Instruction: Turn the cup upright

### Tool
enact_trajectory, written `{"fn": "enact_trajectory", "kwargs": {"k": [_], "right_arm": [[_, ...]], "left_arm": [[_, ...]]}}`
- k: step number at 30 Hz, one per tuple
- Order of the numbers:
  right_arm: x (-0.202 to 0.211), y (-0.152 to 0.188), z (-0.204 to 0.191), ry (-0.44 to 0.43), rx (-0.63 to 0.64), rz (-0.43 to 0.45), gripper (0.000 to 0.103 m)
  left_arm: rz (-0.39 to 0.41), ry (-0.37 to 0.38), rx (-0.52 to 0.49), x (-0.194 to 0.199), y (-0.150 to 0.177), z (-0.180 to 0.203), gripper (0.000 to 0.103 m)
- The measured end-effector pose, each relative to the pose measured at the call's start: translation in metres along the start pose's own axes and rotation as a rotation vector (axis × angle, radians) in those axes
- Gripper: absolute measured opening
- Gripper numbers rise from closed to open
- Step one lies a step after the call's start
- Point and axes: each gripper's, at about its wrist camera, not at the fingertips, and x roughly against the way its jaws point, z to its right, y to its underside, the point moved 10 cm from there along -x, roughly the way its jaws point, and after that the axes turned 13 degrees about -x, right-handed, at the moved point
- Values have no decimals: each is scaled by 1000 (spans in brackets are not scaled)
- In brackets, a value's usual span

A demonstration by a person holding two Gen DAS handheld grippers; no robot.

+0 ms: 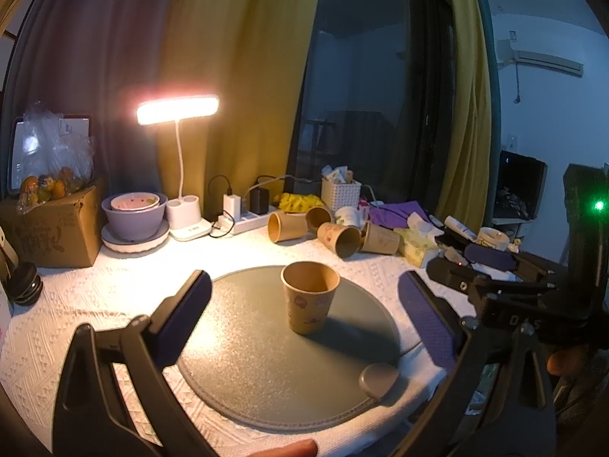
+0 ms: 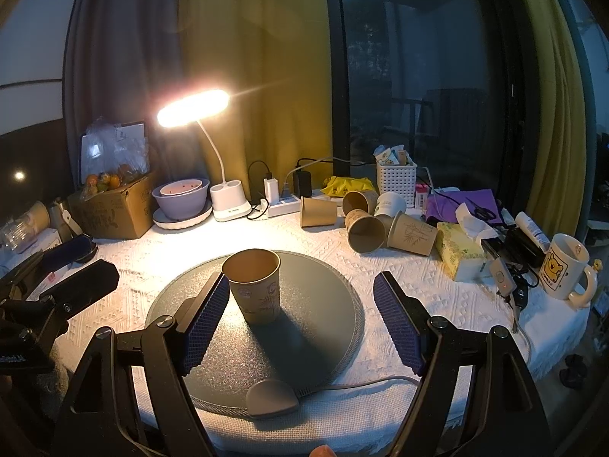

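Observation:
A brown paper cup [image 1: 309, 297] stands upright, mouth up, on the round grey mat [image 1: 243, 361]. My left gripper [image 1: 304, 304] is open, its fingers wide on either side of the cup and not touching it. In the right wrist view the same cup [image 2: 254, 285] stands on the mat [image 2: 327, 304]. My right gripper [image 2: 300, 297] is open and empty; its left pad [image 2: 205, 320] is close beside the cup. The right gripper's body shows at the right of the left wrist view [image 1: 514, 293].
Several paper cups [image 2: 365, 228] lie on their sides behind the mat. A lit desk lamp [image 2: 194, 108], power strip [image 2: 283, 205], purple bowls [image 2: 182, 198], cardboard box [image 2: 114, 209], white basket [image 2: 396, 181], tissue box [image 2: 456, 251] and bear mug [image 2: 563, 270] crowd the table's back and right.

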Motion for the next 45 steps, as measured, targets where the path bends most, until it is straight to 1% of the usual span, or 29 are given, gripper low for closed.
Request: {"fn": "enact_trajectory", "kwargs": {"k": [26, 38, 45], "right_arm": [[-1, 1, -1, 1, 3, -4, 81], [-1, 0, 0, 2, 5, -3, 81], [-1, 1, 0, 6, 5, -5, 81]], "left_arm": [[1, -3, 2, 1, 1, 1, 99], [18, 14, -4, 4, 0, 5, 99], [14, 4, -8, 5, 1, 5, 99]]}}
